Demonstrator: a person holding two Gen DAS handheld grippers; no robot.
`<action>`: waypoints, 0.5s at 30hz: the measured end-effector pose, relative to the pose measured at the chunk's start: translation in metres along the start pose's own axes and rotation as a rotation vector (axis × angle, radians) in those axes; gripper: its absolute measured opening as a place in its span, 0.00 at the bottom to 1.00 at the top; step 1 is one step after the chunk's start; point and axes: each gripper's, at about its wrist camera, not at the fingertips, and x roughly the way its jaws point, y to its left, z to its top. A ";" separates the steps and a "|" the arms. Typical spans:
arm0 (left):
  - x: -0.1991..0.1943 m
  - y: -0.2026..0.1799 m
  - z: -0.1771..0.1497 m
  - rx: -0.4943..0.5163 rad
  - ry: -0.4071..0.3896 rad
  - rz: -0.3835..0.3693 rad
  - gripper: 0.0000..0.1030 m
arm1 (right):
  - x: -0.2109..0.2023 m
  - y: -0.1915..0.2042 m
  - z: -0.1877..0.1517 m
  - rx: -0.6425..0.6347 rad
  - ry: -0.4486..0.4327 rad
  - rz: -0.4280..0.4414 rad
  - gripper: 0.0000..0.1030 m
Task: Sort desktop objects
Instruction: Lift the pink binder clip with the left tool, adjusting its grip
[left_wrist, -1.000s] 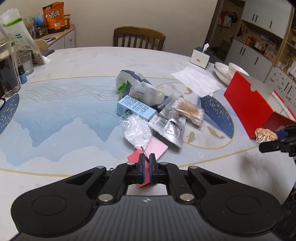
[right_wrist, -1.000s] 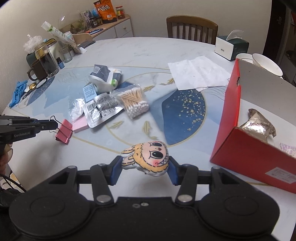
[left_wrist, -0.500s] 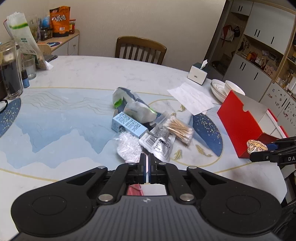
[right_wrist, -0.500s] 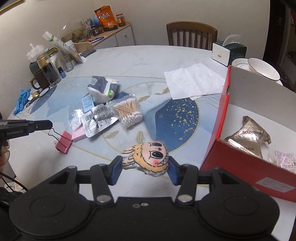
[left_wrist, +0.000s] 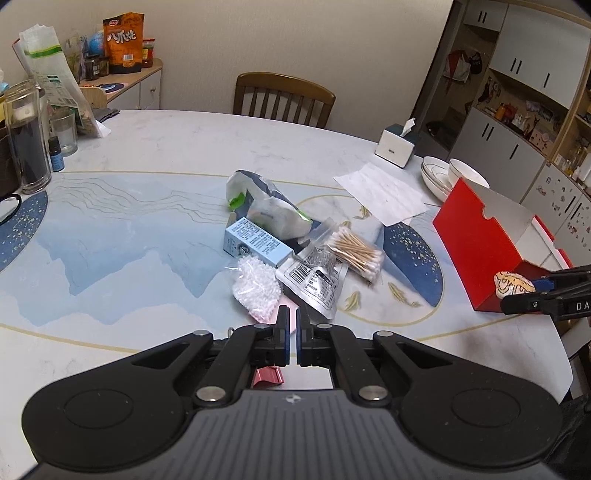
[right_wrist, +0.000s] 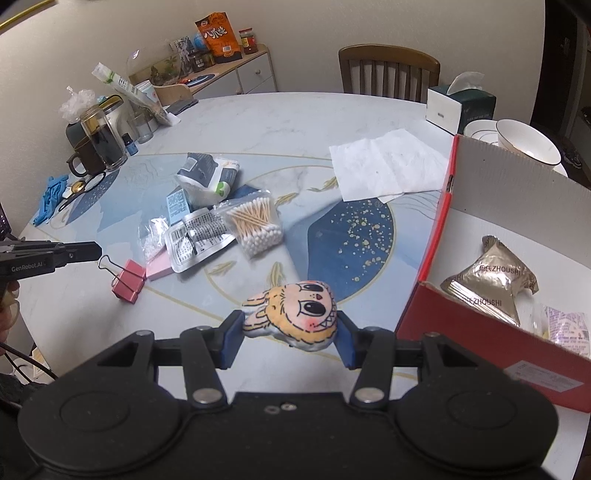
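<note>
My left gripper (left_wrist: 291, 325) is shut. In the right wrist view the wire handle of a red binder clip (right_wrist: 127, 284) reaches up to its fingertips, and the clip hangs low over the table beside a pink notepad (right_wrist: 159, 267). In the left wrist view the red binder clip (left_wrist: 267, 376) shows under the fingers. My right gripper (right_wrist: 290, 332) is shut on a plush cartoon face (right_wrist: 295, 314), held just left of the red box (right_wrist: 436, 236). The box holds gold snack packets (right_wrist: 491, 277).
Mid-table lies a pile: cotton swabs (left_wrist: 354, 247), a foil packet (left_wrist: 314, 280), a blue carton (left_wrist: 255, 243), a bead bag (left_wrist: 256, 284). Behind are a paper sheet (left_wrist: 380, 192), a tissue box (left_wrist: 397, 146), bowls (left_wrist: 454, 173) and a chair (left_wrist: 284, 99). Jars (left_wrist: 27, 136) stand far left.
The left gripper rose and drew back; the clip went from between its tips to under them. The right gripper carried the plush face closer to the red box.
</note>
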 end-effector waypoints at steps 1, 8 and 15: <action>0.000 0.000 -0.001 0.003 0.002 0.001 0.02 | 0.000 0.000 0.000 -0.001 0.000 -0.001 0.48; 0.005 -0.001 -0.007 0.012 0.017 -0.005 0.05 | -0.004 -0.001 -0.006 0.011 -0.002 -0.009 0.48; 0.003 0.004 -0.010 0.006 0.000 -0.006 0.71 | -0.007 -0.001 -0.010 0.026 -0.001 -0.020 0.49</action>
